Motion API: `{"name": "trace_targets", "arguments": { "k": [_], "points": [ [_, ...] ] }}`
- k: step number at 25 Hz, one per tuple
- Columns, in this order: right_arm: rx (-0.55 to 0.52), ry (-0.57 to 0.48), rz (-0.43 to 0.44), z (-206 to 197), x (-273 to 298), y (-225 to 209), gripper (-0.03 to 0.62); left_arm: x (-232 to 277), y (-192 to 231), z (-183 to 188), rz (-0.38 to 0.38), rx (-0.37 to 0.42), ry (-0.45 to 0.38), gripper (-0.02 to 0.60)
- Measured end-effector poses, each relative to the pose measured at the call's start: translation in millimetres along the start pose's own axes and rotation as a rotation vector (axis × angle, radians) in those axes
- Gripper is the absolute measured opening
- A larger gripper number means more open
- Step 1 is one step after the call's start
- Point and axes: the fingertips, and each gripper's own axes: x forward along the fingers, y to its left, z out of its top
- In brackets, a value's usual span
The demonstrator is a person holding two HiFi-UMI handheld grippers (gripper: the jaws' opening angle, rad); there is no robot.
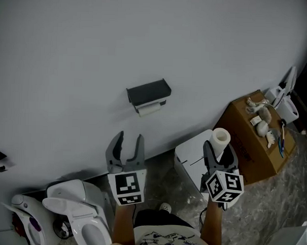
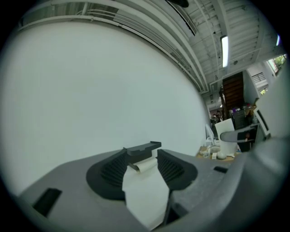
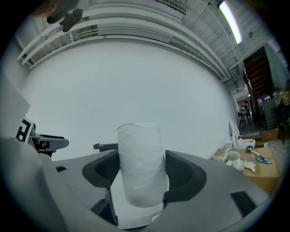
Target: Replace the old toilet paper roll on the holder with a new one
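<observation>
A dark holder (image 1: 148, 92) with a lid is fixed to the white wall, and a thin old roll (image 1: 149, 109) hangs under it. My left gripper (image 1: 126, 143) is open below the holder, some way short of it, with nothing between its fingers. In the left gripper view the holder (image 2: 142, 148) and the old roll (image 2: 146, 164) show between the jaws, farther off. My right gripper (image 1: 219, 150) is shut on a full white new roll (image 1: 221, 139), held upright at the right. The new roll (image 3: 141, 163) fills the gap between the jaws in the right gripper view.
A white toilet (image 1: 78, 212) stands at the lower left. A white box (image 1: 192, 159) sits against the wall under my right gripper. A cardboard box (image 1: 257, 139) with small items on top stands at the right. The floor is grey marbled stone (image 1: 261, 210).
</observation>
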Motion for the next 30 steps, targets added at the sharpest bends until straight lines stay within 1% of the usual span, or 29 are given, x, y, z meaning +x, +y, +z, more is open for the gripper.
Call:
{"name": "trace_targets", "arguments": {
  "k": [7, 11, 15, 19, 21, 23, 30],
  "points": [
    [0.011, 0.023, 0.018, -5.8, 25.1, -7.2, 0.318, 25.3, -4.0, -5.9, 0.003, 0.017, 0.036, 0.193],
    [0.011, 0.029, 0.012, -9.0, 38.6, -9.6, 0.318, 45.3, -9.2, -11.3, -0.026, 0.038, 0.056, 0.193],
    [-0.001, 0.03, -0.013, -5.5, 56.7, -15.8, 0.318, 73.4, -15.3, -18.3, -0.054, 0.082, 0.089, 0.193],
    [-0.011, 0.02, -0.038, 0.6, 72.9, -21.0, 0.318, 98.0, -22.4, -36.0, -0.077, 0.124, 0.148, 0.193],
    [-0.008, 0.019, -0.049, 1.9, 82.1, -23.2, 0.318, 109.3, -25.1, -43.0, -0.082, 0.183, 0.175, 0.193],
    [-0.005, 0.023, -0.052, 0.5, 91.4, -22.2, 0.318, 119.7, -24.1, -49.4, -0.072, 0.271, 0.201, 0.193],
    [-0.005, 0.03, -0.049, -3.4, 114.0, -18.3, 0.318, 152.2, -33.6, -78.6, -0.048, 0.687, 0.317, 0.193]
  ]
}}
